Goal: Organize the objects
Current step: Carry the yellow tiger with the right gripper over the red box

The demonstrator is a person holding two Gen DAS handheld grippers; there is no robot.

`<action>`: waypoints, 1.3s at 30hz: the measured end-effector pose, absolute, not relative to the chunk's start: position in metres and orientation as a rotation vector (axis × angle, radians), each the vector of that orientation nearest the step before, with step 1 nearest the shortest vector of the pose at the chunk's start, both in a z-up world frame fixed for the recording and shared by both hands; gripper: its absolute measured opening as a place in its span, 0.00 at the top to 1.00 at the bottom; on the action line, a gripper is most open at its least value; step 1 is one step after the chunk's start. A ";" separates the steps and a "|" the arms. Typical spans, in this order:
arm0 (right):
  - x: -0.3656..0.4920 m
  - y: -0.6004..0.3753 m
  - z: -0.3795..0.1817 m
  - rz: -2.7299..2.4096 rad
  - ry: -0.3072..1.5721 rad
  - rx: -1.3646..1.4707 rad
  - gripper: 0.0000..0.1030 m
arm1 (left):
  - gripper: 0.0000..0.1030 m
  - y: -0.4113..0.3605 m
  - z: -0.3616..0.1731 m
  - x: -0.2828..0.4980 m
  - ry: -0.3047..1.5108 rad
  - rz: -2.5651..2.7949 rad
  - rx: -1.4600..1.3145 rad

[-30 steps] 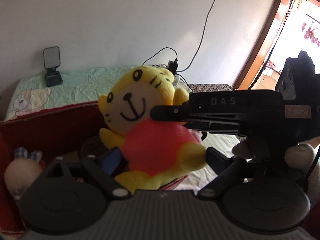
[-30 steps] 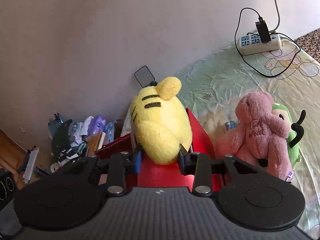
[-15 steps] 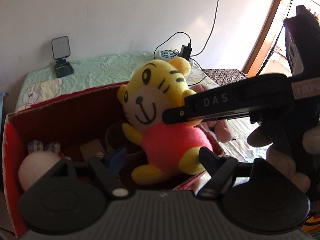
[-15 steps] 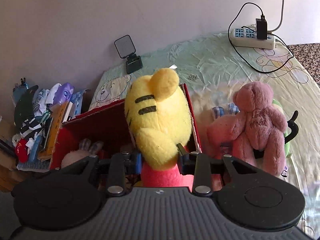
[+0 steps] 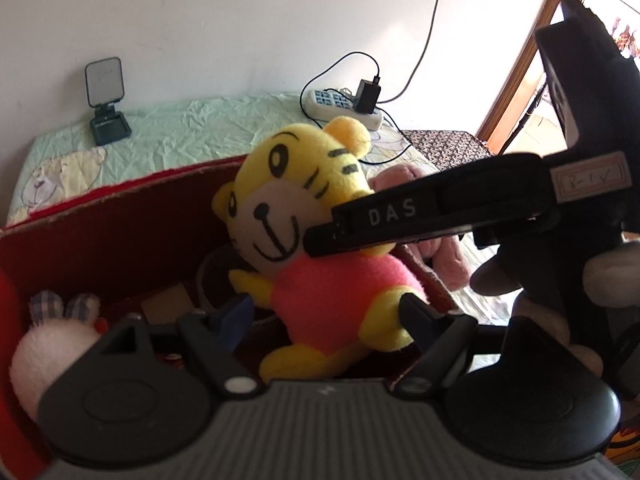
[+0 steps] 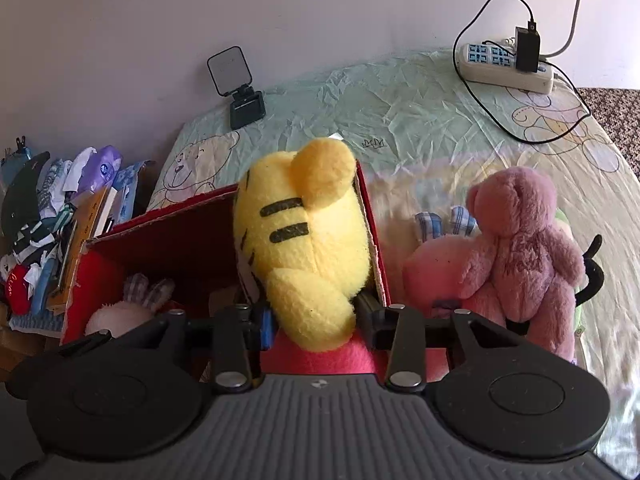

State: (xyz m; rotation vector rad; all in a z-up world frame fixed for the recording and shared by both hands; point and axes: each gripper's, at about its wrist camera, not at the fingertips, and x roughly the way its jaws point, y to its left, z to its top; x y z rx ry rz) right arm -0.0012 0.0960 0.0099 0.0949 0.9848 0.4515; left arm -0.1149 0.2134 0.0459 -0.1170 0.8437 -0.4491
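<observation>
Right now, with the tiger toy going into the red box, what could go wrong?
1. The right gripper fingers have just been opening with the tiger toy between them, at the red box rim. It may tip outward toward the pink bear.
2. The left gripper is open with the tiger's body between its fingers, so a fall would go uncaught.
3. The white bunny toy already lies in the box; the tiger may land on it.

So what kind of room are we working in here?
Most likely a bedroom at home: a wrinkled cartoon-bear bedsheet covers the surface, plush toys such as the pink teddy bear lie on it, and a power strip with a charger sits by the wall.
</observation>
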 end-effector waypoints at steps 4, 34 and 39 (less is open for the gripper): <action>-0.011 0.088 0.022 0.495 0.932 0.100 0.55 | 0.17 0.215 0.044 -0.116 0.851 -0.462 -0.126; 0.005 0.084 0.030 0.536 0.699 0.182 0.74 | 0.06 0.211 0.039 -0.110 0.883 -0.405 -0.110; -0.006 0.070 0.027 0.554 0.687 0.207 0.73 | 0.05 0.204 0.041 -0.115 0.878 -0.376 -0.063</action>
